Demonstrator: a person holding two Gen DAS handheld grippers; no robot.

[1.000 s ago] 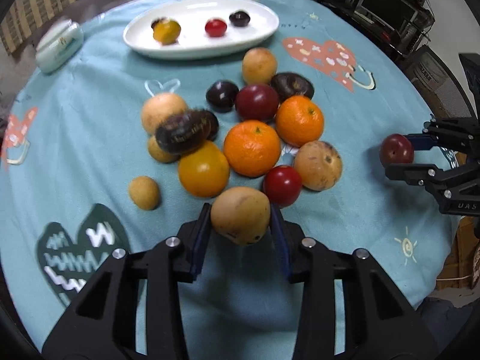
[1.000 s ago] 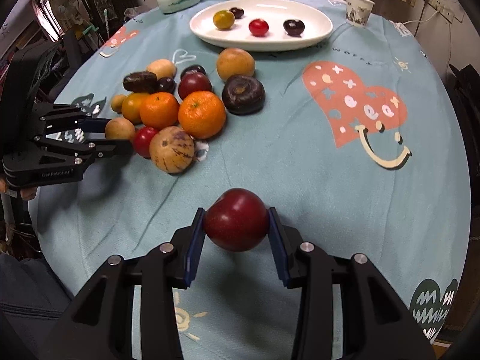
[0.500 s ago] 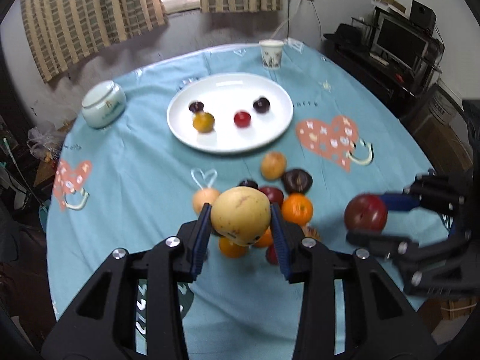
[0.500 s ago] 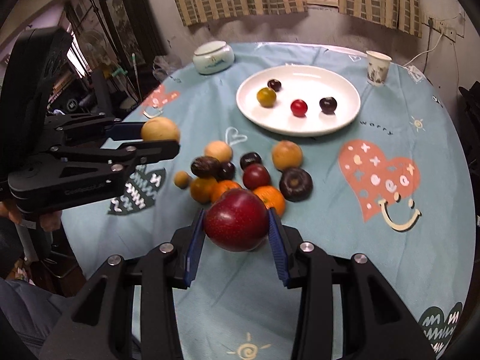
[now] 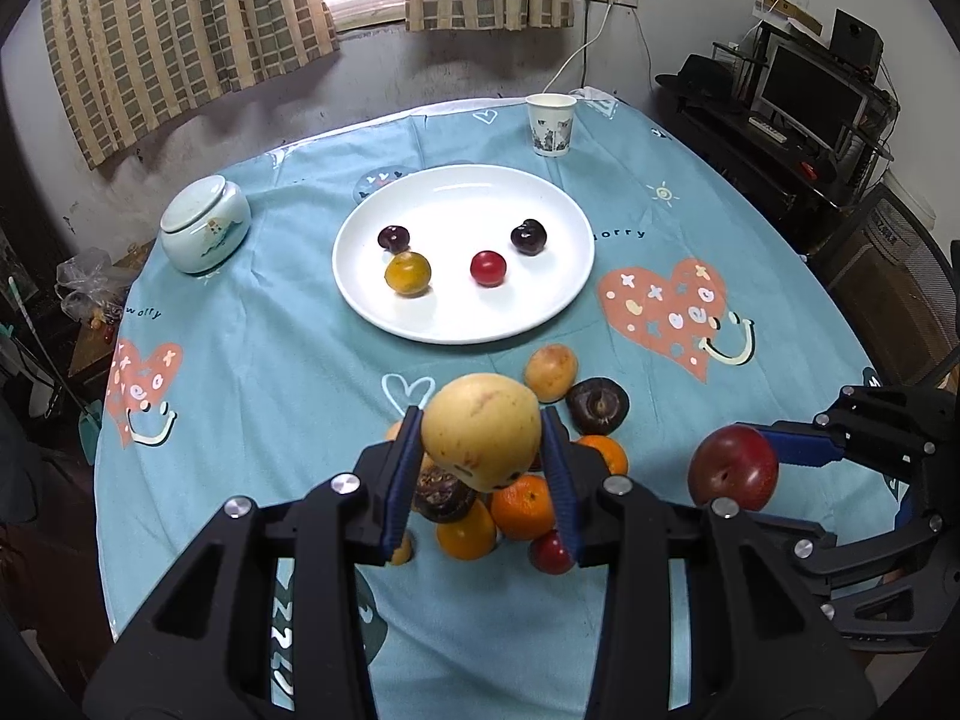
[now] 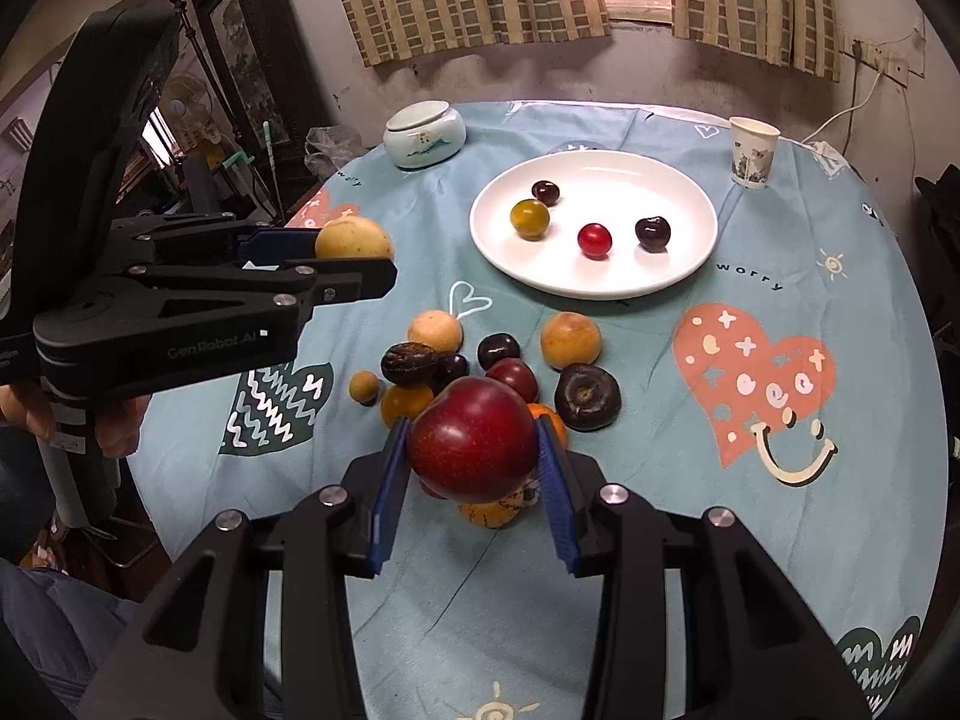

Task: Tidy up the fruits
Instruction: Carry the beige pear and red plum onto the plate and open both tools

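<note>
Raised above the tabletop (image 5: 252, 360): a yellow pear (image 5: 480, 433) clamped in the left tool (image 5: 480, 450), a red apple (image 6: 473, 438) clamped in the right tool (image 6: 474, 456). Both held side by side over the fruit pile (image 6: 480, 366), neither yet at the white plate (image 5: 558, 306) ahead of the tools.

Organizing barely begun, by the look of it. On the plate, just four small fruits, well apart from the rim: a yellow-orange one (image 5: 408, 273), a small red one (image 5: 488, 267) and two dark ones (image 5: 393, 237) (image 5: 528, 236). Left below and just ahead of the tools: roughly a dozen pieces in a loose heap, among them oranges, dark plums, tan round fruit and a small red one, several touching.

Beyond the plate, a paper cup (image 5: 551, 123), contents not visible. Off to the left, far side, a lidded ceramic jar (image 5: 204, 231), shut, contents hidden.

Likely next: both fruits carried forward to the plate.
</note>
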